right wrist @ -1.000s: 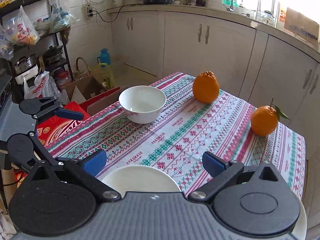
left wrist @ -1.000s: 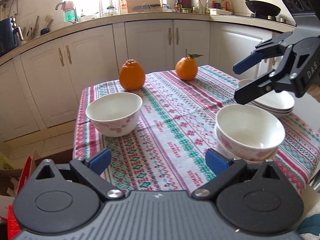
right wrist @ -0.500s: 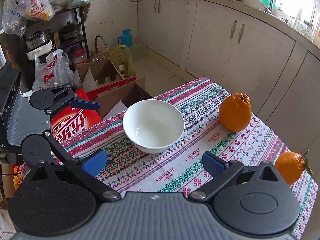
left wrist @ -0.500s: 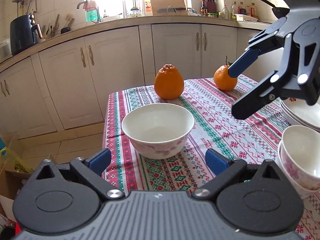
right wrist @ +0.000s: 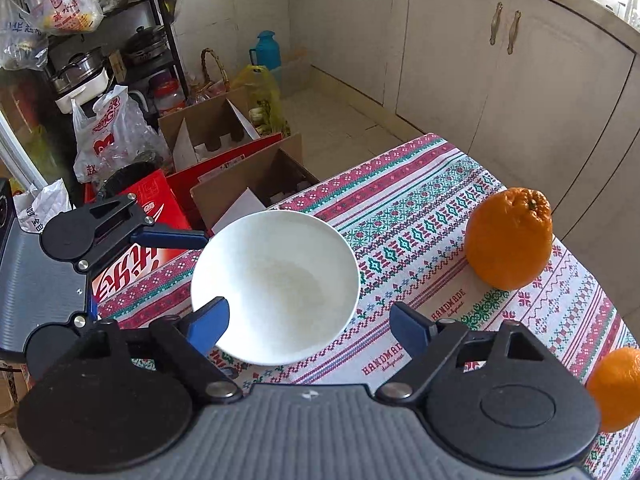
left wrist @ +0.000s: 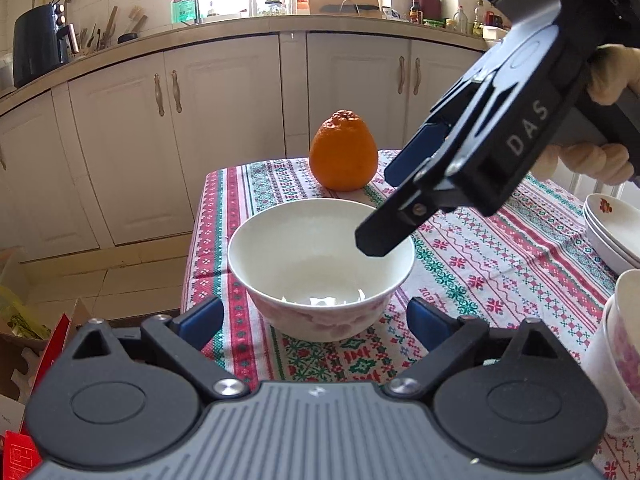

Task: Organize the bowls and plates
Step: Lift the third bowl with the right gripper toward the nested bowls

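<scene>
Bowl [left wrist: 320, 264] between closing left tongs [left wrist: 316, 322], untouched

From my feed the bowl [left wrist: 320, 264] is plain white inside with a faint pink floral print on the outside. The tablecloth [left wrist: 500, 256] is white with bands of red, pink and green cross-stitch-style motifs. The big orange [left wrist: 343, 156] is bright orange, and I see a second orange [right wrist: 616, 388] in the same shade. Both my grippers are black with blue pads [right wrist: 210, 322]. The stacked plates [left wrist: 612, 228] are white with a small red flower, and the cabinets [left wrist: 224, 128] are cream.
</scene>
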The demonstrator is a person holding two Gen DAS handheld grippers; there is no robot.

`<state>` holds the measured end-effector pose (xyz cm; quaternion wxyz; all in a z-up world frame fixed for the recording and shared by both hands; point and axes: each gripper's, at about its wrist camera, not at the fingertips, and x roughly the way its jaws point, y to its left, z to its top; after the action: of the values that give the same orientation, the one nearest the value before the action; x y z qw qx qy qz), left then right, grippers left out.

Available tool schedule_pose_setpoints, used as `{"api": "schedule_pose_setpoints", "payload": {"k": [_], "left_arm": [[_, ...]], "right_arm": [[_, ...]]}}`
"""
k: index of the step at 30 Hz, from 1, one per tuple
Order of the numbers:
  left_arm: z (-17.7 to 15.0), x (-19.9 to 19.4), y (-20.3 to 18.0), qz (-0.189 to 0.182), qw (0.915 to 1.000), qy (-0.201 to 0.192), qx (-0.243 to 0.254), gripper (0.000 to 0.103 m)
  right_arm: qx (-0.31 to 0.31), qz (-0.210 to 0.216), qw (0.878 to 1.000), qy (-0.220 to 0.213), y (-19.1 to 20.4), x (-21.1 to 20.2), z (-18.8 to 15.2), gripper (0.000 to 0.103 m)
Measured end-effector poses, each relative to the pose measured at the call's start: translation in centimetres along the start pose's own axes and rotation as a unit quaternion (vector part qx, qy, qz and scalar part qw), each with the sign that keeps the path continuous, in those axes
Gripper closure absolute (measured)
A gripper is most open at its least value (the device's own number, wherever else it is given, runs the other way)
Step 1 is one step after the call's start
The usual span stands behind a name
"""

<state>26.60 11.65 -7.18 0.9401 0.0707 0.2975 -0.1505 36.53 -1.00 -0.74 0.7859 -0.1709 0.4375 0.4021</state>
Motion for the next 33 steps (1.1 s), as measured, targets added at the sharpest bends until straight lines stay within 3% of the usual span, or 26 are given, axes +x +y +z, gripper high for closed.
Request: {"api": "schedule_pose_setpoints", "payload": {"k": [16, 33], "left_arm": [[0.2, 1.3, 0.1, -0.011, 0.9999, -0.003, 0.002, 0.016], [0.5, 1.1, -0.1, -0.011, 0.9999, 0.006, 0.002, 0.016]], "right_arm": [[0.034, 0.051, 0.998, 0.004, -2.5, 4.0, 1.0, 0.037], [0.043, 0.074, 0.996, -0.010, -2.1, 3.1, 0.8, 0.038]]}}
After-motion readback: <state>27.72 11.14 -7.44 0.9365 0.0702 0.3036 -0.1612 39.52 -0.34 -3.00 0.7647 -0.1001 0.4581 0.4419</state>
